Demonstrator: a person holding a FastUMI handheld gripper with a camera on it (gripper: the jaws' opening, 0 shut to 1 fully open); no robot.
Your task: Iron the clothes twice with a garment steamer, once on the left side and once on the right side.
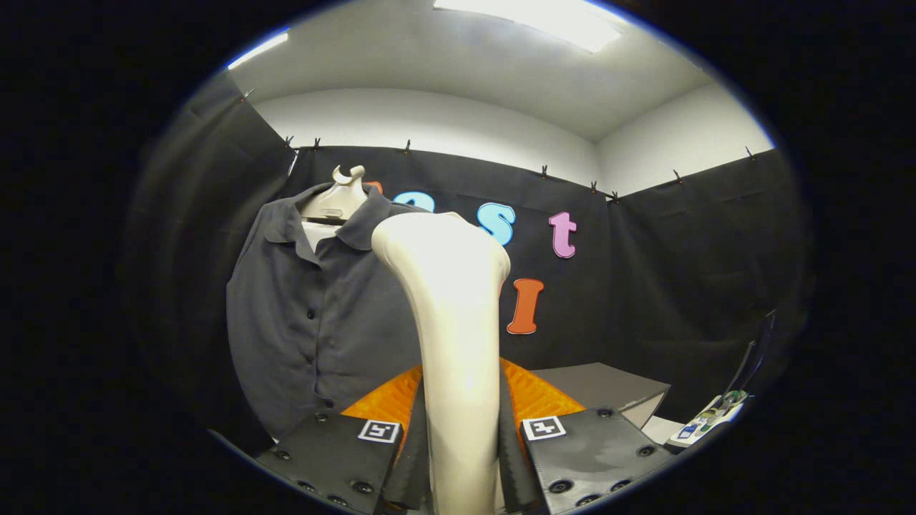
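- The gripper (461, 436) was clamped on the garment steamer (451, 322); both fingers (415, 436) pressed against the sides of its handle, one on each side, with no gap visible between pad and handle.
- The steamer was a cream-white, smooth plastic body that rose upright from between the fingers and widened at the top into a rounded head bending slightly toward the shirt side.
- Each finger carried a small square black-and-white marker (378, 430) on its upper face, close to the steamer's handle.
- A dark grey short-sleeved shirt (315, 322) hung on a pale hanger form (336, 197), beyond the fingers and to the left of the steamer.
- The shirt had a collar spread open at the neck and a row of dark buttons (310, 313) running down its front, which was fastened.
- The steamer's head overlapped the shirt's right-hand edge as seen from the camera; whether it touched the fabric could not be told.
- A grey box (608, 390) lay low on the right, beyond the right finger, in front of the black cloth wall.
- A small device with coloured parts (708, 418) sat further right, near the cloth; its details were too small to make out.
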